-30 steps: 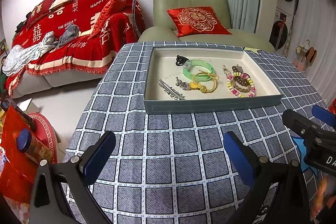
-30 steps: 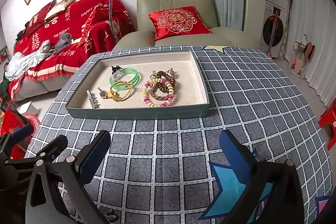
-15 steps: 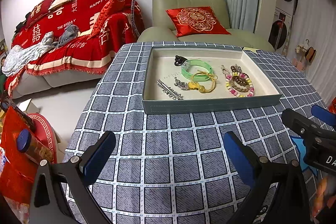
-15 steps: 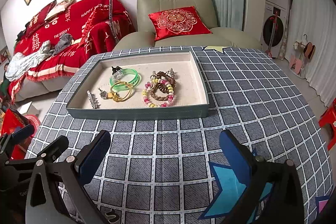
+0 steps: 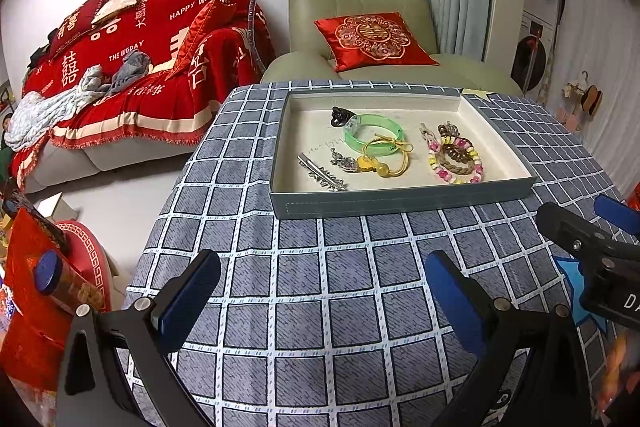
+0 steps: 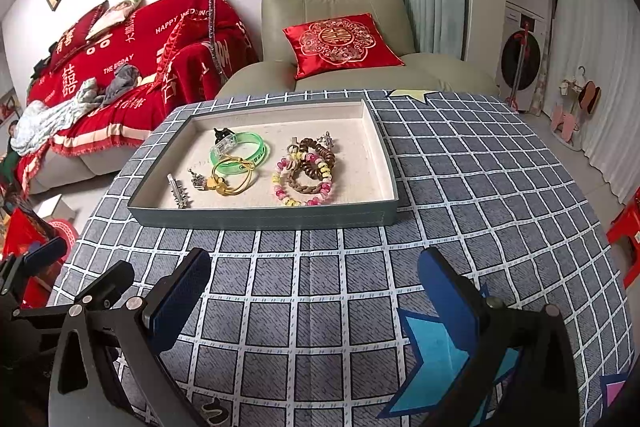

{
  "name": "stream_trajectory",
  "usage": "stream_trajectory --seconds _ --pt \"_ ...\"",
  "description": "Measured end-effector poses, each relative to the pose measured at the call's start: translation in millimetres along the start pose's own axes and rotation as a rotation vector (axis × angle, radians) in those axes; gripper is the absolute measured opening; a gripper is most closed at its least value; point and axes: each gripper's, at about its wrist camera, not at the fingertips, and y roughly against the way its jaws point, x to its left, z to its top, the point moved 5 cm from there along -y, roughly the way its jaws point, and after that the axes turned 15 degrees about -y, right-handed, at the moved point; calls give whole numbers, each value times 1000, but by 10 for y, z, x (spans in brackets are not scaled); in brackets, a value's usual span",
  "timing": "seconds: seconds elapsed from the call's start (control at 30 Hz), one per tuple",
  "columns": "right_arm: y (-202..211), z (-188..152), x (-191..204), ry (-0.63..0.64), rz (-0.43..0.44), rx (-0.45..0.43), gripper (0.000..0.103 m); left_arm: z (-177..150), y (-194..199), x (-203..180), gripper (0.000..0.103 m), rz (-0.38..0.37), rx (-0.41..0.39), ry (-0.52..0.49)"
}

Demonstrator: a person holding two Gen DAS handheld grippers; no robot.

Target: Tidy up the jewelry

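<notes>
Both tools hover low over the checked worktop (image 6: 460, 187), short of the tray (image 6: 264, 219), empty. Left tool (image 5: 320, 291): fingers spread wide, nothing between them. Right tool (image 6: 312, 287): likewise spread, nothing held. All jewelry lies inside the tray, bunched toward its near-centre: green bangle (image 6: 240, 153) with a black clip (image 6: 221, 134) at its far side, yellow cord bracelet (image 6: 232, 179) overlapping the bangle, silver hair clip (image 6: 178, 191) nearest the left wall, a small silver charm (image 6: 197, 181) beside it, and pink-yellow bead bracelet (image 6: 302, 183) tangled with a brown coil bracelet (image 6: 316, 153). Risks, as judged: overlapping pieces may lift together, so a pinch on the bangle could drag the yellow cord; beads and coil likely snag each other; the flat hair clip sits close to the wall, leaving little finger room on that side. Open room: the tray's right part and far strip are bare, and the worktop before and right of the tray is free. The tray's near wall stands between tools and pieces, so entry likely needs a descent from above.
</notes>
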Motion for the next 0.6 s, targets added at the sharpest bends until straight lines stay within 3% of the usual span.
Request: stream_trajectory --seconds 0.6 --pt "16 -2 8 4 1 1 103 -10 -2 56 103 -3 1 4"
